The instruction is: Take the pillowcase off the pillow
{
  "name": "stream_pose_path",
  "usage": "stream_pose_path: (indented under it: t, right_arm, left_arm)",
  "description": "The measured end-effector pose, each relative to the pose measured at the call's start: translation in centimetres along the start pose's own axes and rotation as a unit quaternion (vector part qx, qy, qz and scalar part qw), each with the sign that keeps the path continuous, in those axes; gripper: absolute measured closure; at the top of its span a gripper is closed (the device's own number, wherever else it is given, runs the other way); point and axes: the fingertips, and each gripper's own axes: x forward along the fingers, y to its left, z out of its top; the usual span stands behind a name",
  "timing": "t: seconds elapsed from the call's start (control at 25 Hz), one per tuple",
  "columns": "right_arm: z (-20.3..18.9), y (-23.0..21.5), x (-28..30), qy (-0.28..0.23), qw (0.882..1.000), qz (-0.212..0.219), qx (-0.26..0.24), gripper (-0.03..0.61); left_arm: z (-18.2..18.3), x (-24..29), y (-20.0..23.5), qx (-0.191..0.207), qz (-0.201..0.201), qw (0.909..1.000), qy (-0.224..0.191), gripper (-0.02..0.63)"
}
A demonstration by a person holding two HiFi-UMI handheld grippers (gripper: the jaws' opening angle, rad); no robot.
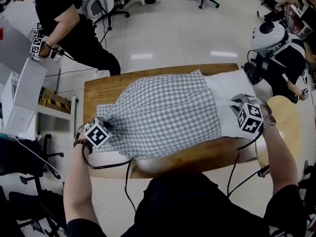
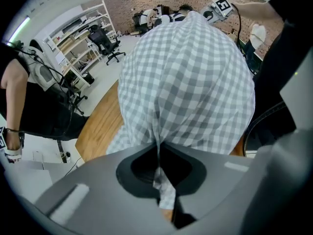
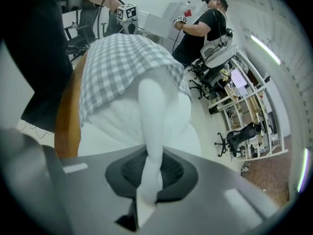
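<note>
1. The left hand-held gripper [image 2: 159, 173] is closed on a pinched fold of the grey-and-white checked pillowcase [image 1: 168, 112]. The cloth runs between its jaws and out below them.
2. The right hand-held gripper [image 3: 149, 180] is clamped on a twisted ridge of the white pillow [image 1: 229, 105].
3. The pillowcase lies across the wooden worktop [image 1: 103, 90] and hides most of the pillow. Only the pillow's white end shows, at the right past the case's edge.
4. In the head view the left marker cube [image 1: 97, 133] and the right marker cube [image 1: 250, 117] cover the jaws. The grips can be read only in the two gripper views.
5. The person's dark torso cuts off the worktop's near edge. The pillow and the right arm hide its right end.
6. The only markings that can be made out are the black-and-white square patterns on the cube faces.
7. A second person [image 1: 69, 23] stands at the upper left, partly cut off by the frame edge.
</note>
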Motion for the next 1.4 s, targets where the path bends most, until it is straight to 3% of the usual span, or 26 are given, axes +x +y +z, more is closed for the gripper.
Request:
stream_pose_path:
  t: [0.24, 0.52, 0.64, 0.72, 0.84, 1.04, 1.24, 1.4]
  right_arm:
    - [-0.4, 0.5, -0.5, 0.012, 1.0, -0.013, 0.008, 0.555]
    - [-0.3, 0.5, -0.8, 0.025, 0.999, -0.019, 0.016, 0.555]
    - [-0.2, 0.6, -0.7, 0.03, 0.999, -0.021, 0.018, 0.555]
    - [-0.1, 0.5, -0.6, 0.033, 0.999, -0.022, 0.02, 0.555]
    - [0.0, 0.6, -0.5, 0.037, 0.999, -0.024, 0.023, 0.555]
    - [0.1, 0.8, -0.3, 0.046, 0.998, -0.029, 0.027, 0.555]
    - [0.3, 0.7, -0.3, 0.051, 0.998, -0.037, 0.031, 0.554]
    - [1.2, -0.1, -1.1, 0.049, 0.997, -0.038, 0.035, 0.543]
  left_arm:
    - [-2.3, -1.2, 0.4, -0.017, 0.017, 0.9997, 0.0, 0.604]
    - [-5.9, -2.4, 2.1, -0.034, 0.04, 0.9981, 0.031, 0.604]
    - [-5.3, -4.0, 3.4, -0.02, 0.071, 0.9972, 0.012, 0.604]
    - [-7.5, -3.4, 3.2, -0.043, 0.056, 0.9967, 0.039, 0.604]
    - [-7.7, -4.2, 4.4, -0.037, 0.082, 0.9955, 0.03, 0.604]
    - [-12.1, -3.5, 4.6, -0.077, 0.077, 0.99, 0.089, 0.604]
    - [-13.2, -3.8, 5.7, -0.084, 0.102, 0.9859, 0.103, 0.603]
    - [-12.6, -4.6, 6.7, -0.075, 0.119, 0.9862, 0.087, 0.601]
